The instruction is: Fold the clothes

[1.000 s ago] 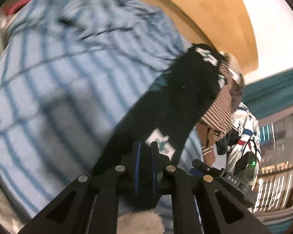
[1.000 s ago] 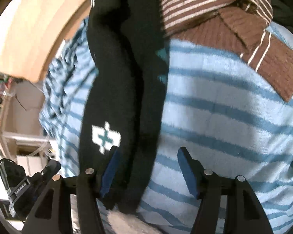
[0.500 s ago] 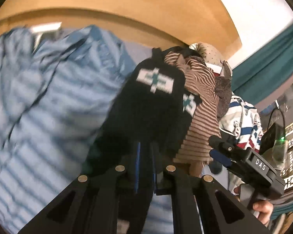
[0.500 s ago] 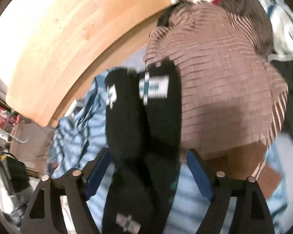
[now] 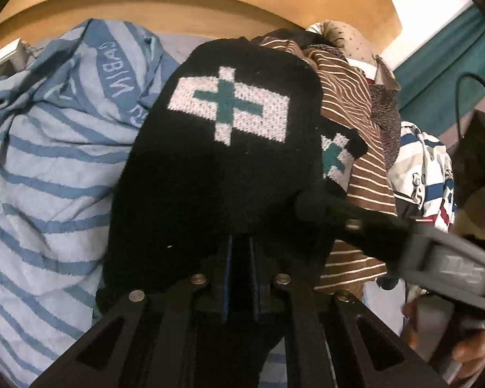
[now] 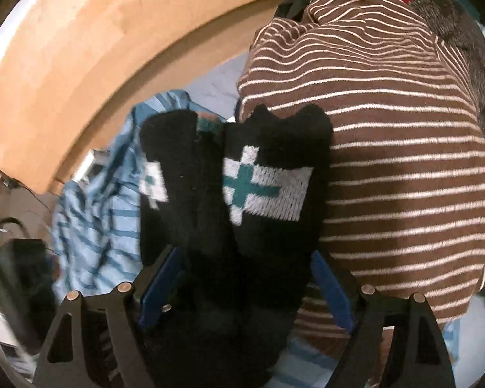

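A black knit garment [image 5: 216, 174] with white-and-teal cross patches hangs in front of me, and my left gripper [image 5: 241, 271] is shut on its lower edge. The same black knit [image 6: 268, 200] fills the gap of my right gripper [image 6: 242, 278], whose blue pads stand wide apart on either side of the cloth, so it is open. In the left wrist view the right gripper [image 5: 365, 223] reaches in from the right, a hand [image 5: 468, 352] holding its grip. Behind lie a light-blue striped shirt [image 5: 48, 168] and a brown striped top [image 6: 404, 161].
A pile of clothes sits at the right: a white printed piece [image 5: 426, 174] with blue and red, and a dotted beige piece [image 5: 349, 38]. A wooden headboard or board [image 6: 97, 48] curves behind. A teal curtain [image 5: 446, 64] hangs at far right.
Both grippers have lifted and tilted up with the black knit; the blue striped shirt has dropped away to the left. The right gripper has closed in on the black cloth, still open.
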